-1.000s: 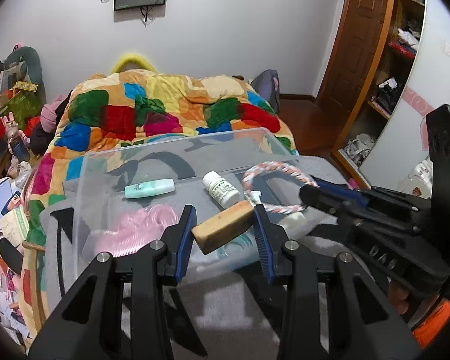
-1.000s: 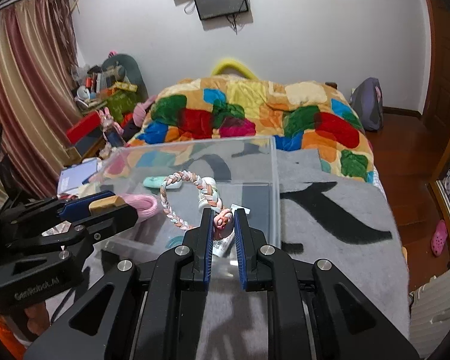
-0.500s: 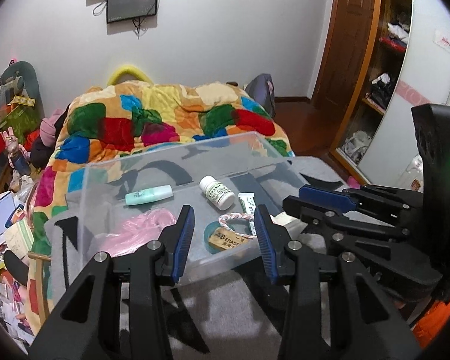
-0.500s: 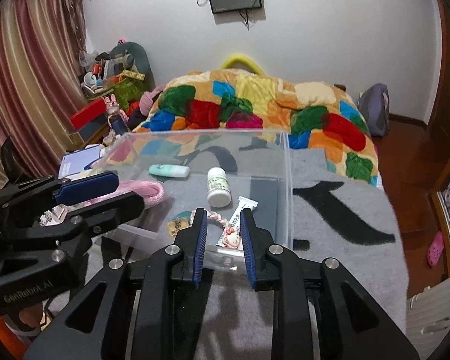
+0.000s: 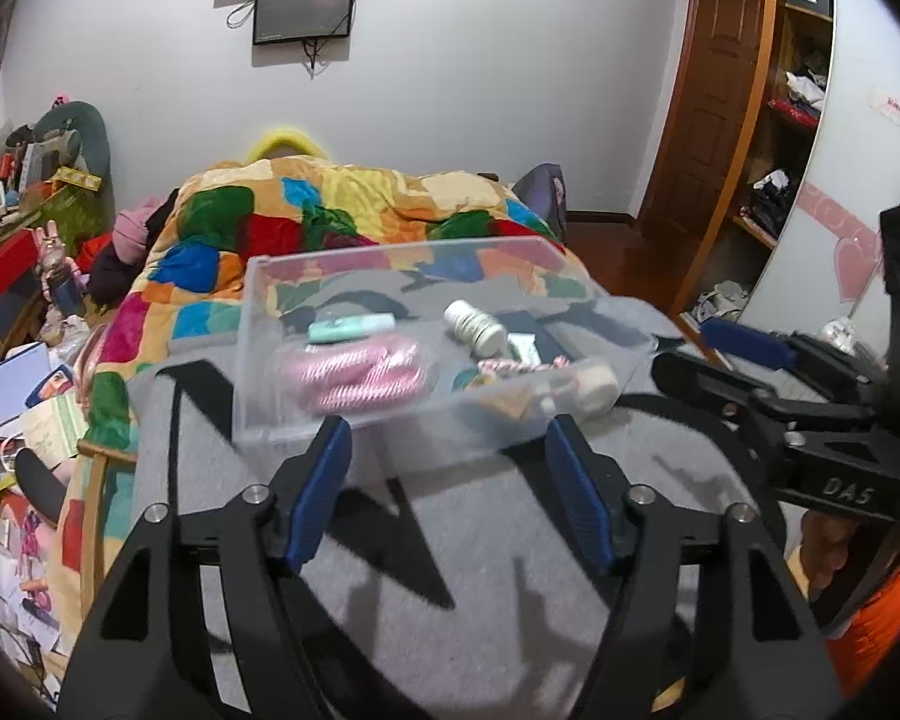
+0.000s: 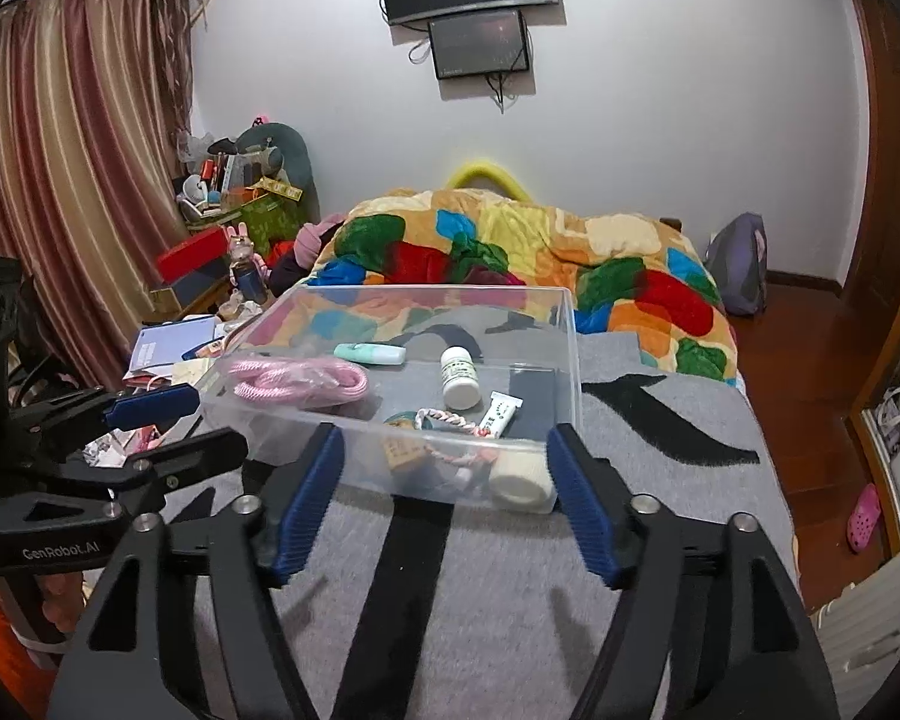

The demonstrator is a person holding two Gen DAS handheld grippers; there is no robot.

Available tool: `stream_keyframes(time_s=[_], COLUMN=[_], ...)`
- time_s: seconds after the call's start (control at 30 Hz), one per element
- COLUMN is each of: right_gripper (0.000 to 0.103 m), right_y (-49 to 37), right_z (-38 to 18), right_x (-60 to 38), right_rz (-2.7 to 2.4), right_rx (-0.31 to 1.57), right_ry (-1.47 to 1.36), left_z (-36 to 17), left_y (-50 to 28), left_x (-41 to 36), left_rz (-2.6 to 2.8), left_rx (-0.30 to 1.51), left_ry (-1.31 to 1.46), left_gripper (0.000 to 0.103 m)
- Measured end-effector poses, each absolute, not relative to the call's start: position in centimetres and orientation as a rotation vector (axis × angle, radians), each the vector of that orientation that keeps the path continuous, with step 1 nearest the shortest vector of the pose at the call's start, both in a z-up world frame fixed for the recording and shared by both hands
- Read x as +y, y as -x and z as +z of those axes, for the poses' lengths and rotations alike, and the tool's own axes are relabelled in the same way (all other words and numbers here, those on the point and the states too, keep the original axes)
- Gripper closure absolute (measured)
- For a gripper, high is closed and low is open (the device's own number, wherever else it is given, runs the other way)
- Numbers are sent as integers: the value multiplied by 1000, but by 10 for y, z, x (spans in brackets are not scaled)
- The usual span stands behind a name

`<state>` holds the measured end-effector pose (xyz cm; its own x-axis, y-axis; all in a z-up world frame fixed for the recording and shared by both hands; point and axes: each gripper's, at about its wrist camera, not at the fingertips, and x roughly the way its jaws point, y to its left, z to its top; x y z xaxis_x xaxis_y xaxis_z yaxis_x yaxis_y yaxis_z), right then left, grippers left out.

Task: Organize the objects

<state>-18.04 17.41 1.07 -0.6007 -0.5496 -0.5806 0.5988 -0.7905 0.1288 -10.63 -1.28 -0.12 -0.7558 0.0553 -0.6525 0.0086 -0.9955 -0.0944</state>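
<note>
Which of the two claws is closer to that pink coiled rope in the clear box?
Left, I'd judge. The left claw hangs open just outside the box wall nearest the pink rope. The right claw, also open, faces the box's other end, by the white roll.

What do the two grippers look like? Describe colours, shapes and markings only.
Both are matte black, angular frames with triangular cutouts and silver screw heads. Each finger carries a ribbed blue pad. The left gripper reads "GenRobot.AI" in white on its side; the right gripper shows "DAS". An orange sleeve shows behind it.
</note>
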Motion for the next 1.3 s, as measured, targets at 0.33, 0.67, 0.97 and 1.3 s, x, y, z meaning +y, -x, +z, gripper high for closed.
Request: stream_keyframes(time_s=[0.33, 0.67, 0.97, 1.3], right_gripper=[28, 27, 24, 22], right_y=[162, 160, 157, 154], right_z=[-6, -15, -15, -15], right_x=[176, 182, 179, 178], right_rz=[-2360, -2364, -2354, -2349], right_rx=[114, 103, 111, 117], right_ry=[-833, -855, -850, -837], left_z=[-23, -33, -34, -34], left_y=[89, 89, 90, 90], left_x=[-4, 1, 1, 0], left_rz=[2929, 2933, 2934, 2935], left_rx=[-136, -147, -153, -155], left_ry=[1111, 1135, 1137, 1136], left_gripper=[28, 28, 28, 28])
